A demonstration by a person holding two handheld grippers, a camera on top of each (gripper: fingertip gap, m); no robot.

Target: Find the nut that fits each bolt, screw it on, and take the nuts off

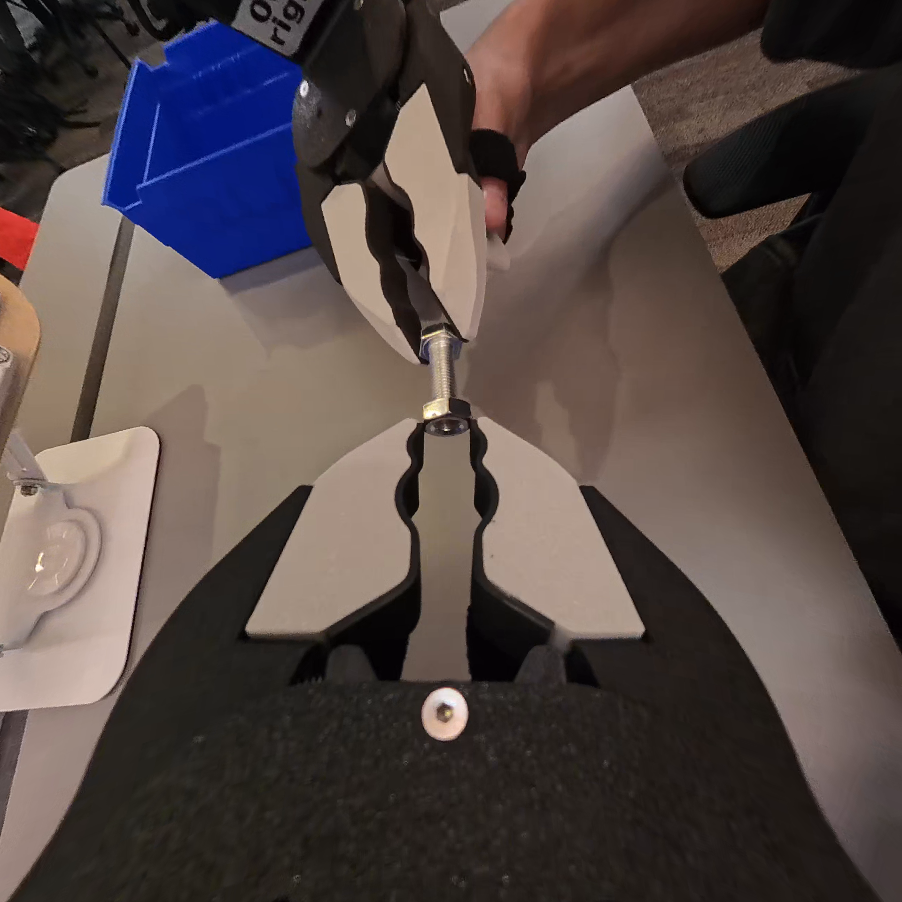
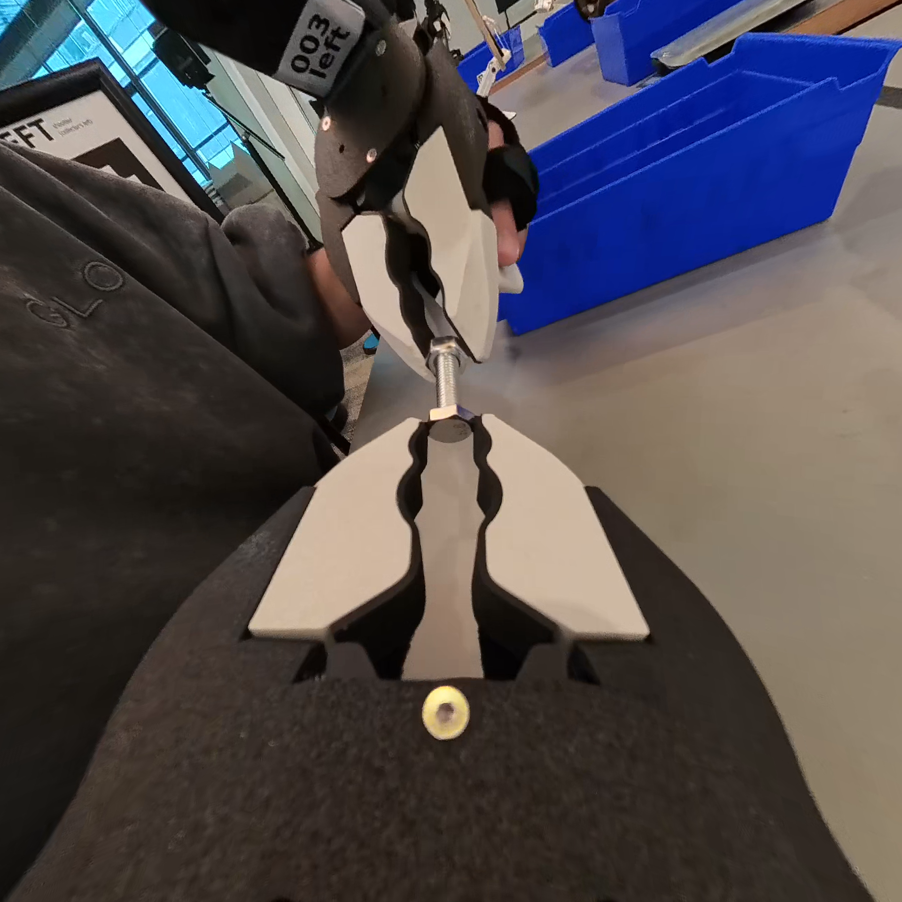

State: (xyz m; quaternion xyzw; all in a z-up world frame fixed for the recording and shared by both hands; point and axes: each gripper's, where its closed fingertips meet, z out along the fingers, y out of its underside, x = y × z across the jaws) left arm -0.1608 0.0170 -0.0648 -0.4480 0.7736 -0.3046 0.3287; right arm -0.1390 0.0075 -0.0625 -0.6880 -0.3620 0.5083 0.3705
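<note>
Pinching a hex nut (image 1: 446,415) in the left tool (image 1: 446,429), threaded on a bolt (image 1: 441,373); clamping the bolt's head in the right tool (image 2: 449,432), above the grey surface (image 1: 610,390); blue bin (image 1: 210,161) sitting beyond.

Your left gripper (image 1: 446,429) points forward, its two tips squeezed close on the nut (image 1: 447,414). Your right gripper (image 2: 449,432) faces it, tips pinched on the bolt (image 2: 447,385) head. Each one tilts down toward the other, tip to tip. Your right hand (image 1: 507,117) wraps its handle.
</note>
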